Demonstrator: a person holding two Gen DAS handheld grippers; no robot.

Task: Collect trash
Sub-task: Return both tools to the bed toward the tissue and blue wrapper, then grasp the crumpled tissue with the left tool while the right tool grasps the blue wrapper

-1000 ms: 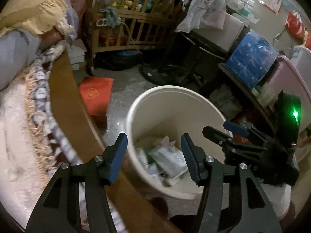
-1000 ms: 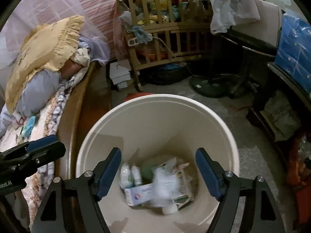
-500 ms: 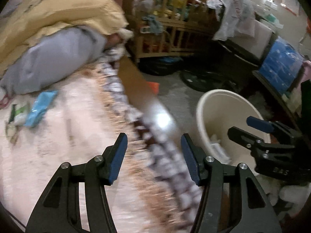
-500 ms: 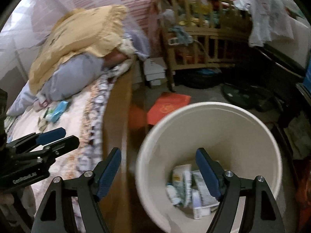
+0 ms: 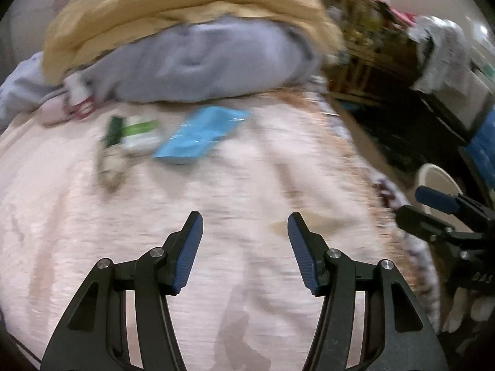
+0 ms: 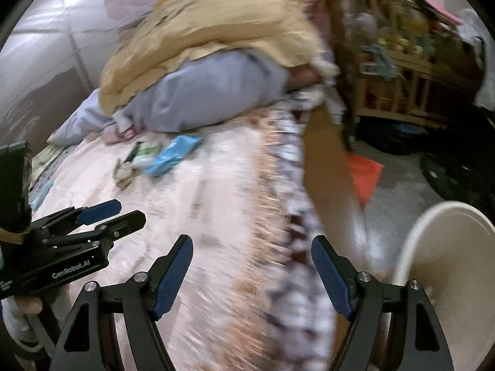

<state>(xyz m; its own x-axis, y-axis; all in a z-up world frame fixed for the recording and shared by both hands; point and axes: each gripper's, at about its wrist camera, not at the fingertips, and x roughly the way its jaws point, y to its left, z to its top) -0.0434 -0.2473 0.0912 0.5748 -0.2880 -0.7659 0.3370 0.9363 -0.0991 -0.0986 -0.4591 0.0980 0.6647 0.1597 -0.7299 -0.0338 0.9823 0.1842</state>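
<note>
Nearest the lens, at the bottom of the left wrist view, the left gripper (image 5: 245,227) holds its two blue-padded fingers apart with nothing between them, over a pale pink bedspread (image 5: 253,185). At the bottom of the right wrist view the right gripper (image 6: 252,249) stands wider still, also empty, over the fringed edge of the same spread. Both sets of tongs tilt downward toward the bed, which suggests they are free to fetch the next piece of litter.

At the lower right of the right wrist view sits the cream bin (image 6: 445,247), on the floor just beside the bed's wooden side rail (image 6: 328,167), probably so a short carry reaches it. Its contents are out of sight here.

Farther up, well apart from both grippers, the trash lies on the spread. A flat blue packet (image 5: 198,137) sits above the left gripper, slightly left of centre. Just beside it, to the left, lies a green and white wrapper (image 5: 136,133), and below that a small crumpled scrap (image 5: 109,164). Everything is smeared by blur, so finer detail cannot be told.

Beyond the litter, across the top of both views, a grey pillow (image 5: 201,65) lies under a yellow blanket (image 5: 185,3). At the upper right stands a wooden crib (image 6: 402,61).
</note>
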